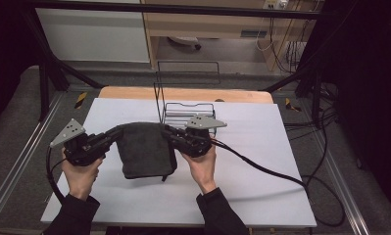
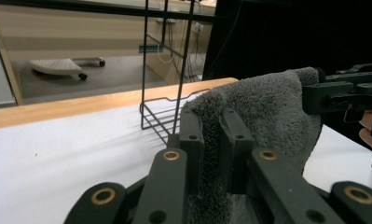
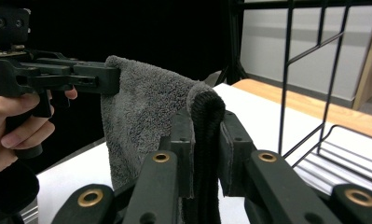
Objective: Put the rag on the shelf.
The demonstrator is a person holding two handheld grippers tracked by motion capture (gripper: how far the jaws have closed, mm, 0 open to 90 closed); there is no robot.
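A dark grey towel (image 1: 145,149) hangs folded between my two grippers above the white table (image 1: 261,186). My left gripper (image 1: 118,133) is shut on the towel's left top corner, and its jaws pinch the thick grey pile (image 2: 267,112) in the left gripper view. At the opposite top corner my right gripper (image 1: 167,131) is shut on the towel (image 3: 146,112), with a dark folded edge squeezed between its pads. The towel's lower edge hangs near the table. Each gripper view also shows the other gripper holding the far corner.
A black wire rack (image 1: 188,110) stands just behind the towel at the table's middle rear, with tall upright rods (image 2: 167,60). A wooden board (image 1: 134,93) edges the far side. Cables (image 1: 281,174) trail across the right of the table.
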